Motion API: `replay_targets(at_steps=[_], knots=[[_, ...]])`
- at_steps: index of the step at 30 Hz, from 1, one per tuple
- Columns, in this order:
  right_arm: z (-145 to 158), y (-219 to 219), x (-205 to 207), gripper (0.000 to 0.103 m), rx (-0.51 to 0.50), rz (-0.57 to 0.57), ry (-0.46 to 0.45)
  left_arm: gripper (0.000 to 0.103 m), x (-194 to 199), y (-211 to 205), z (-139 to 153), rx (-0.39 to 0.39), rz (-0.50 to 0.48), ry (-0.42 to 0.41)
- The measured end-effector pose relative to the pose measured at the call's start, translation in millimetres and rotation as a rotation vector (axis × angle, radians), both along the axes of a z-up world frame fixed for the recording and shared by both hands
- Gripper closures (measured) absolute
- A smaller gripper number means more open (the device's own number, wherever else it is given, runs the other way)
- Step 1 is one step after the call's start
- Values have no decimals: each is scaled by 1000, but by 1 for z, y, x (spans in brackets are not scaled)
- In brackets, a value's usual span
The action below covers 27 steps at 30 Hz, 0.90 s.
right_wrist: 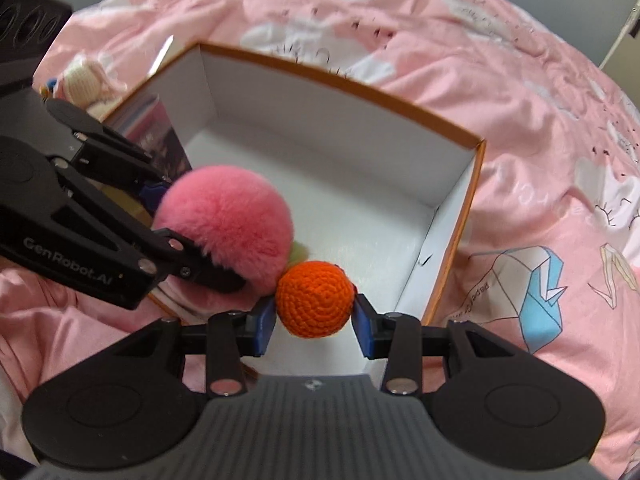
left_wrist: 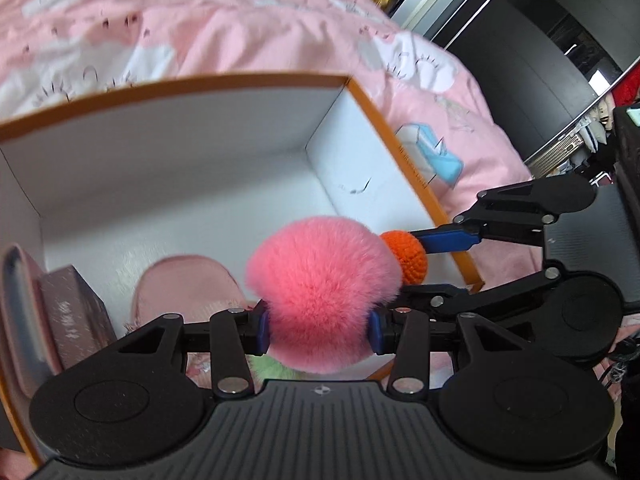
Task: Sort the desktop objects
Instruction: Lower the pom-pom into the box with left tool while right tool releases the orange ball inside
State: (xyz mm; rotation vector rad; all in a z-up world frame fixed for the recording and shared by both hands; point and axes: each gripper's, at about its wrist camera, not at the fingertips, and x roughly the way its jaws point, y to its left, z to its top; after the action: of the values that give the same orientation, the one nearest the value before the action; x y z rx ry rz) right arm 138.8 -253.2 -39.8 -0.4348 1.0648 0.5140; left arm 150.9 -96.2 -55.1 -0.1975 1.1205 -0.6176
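Observation:
My left gripper (left_wrist: pixel 318 330) is shut on a fluffy pink pompom (left_wrist: pixel 322 292) and holds it over the near edge of an open box (left_wrist: pixel 360 92) with orange rim and white inside. My right gripper (right_wrist: pixel 315 322) is shut on an orange crochet ball (right_wrist: pixel 315 298), held above the box's near right part (right_wrist: pixel 476 148). The two balls touch side by side. The pompom (right_wrist: pixel 226 224) and left gripper (right_wrist: pixel 172 220) show at left in the right wrist view; the orange ball (left_wrist: pixel 406 256) and the right gripper (left_wrist: pixel 424 258) show at right in the left wrist view.
The box sits on a pink printed bedspread (right_wrist: pixel 520 100). Inside it at left lie a pink pouch (left_wrist: pixel 188 288), a mauve carton (left_wrist: pixel 76 312) and a book-like item (right_wrist: pixel 160 140). A small crochet doll (right_wrist: pixel 86 80) lies beyond the box. Dark furniture (left_wrist: pixel 560 60) stands at right.

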Motion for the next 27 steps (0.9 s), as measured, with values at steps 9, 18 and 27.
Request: replay_targets(at_steps=[9,18,27], knots=[[-11,-1,8,59,-45,-2,78,53,2,-1,-17,0,5,61],[-10,-1,9,59,-81,-16,79,53,-6,2,-8,16,24,28],[-7,0,8,59,-116,-7,78,53,-25,19,14,20,42,-50]])
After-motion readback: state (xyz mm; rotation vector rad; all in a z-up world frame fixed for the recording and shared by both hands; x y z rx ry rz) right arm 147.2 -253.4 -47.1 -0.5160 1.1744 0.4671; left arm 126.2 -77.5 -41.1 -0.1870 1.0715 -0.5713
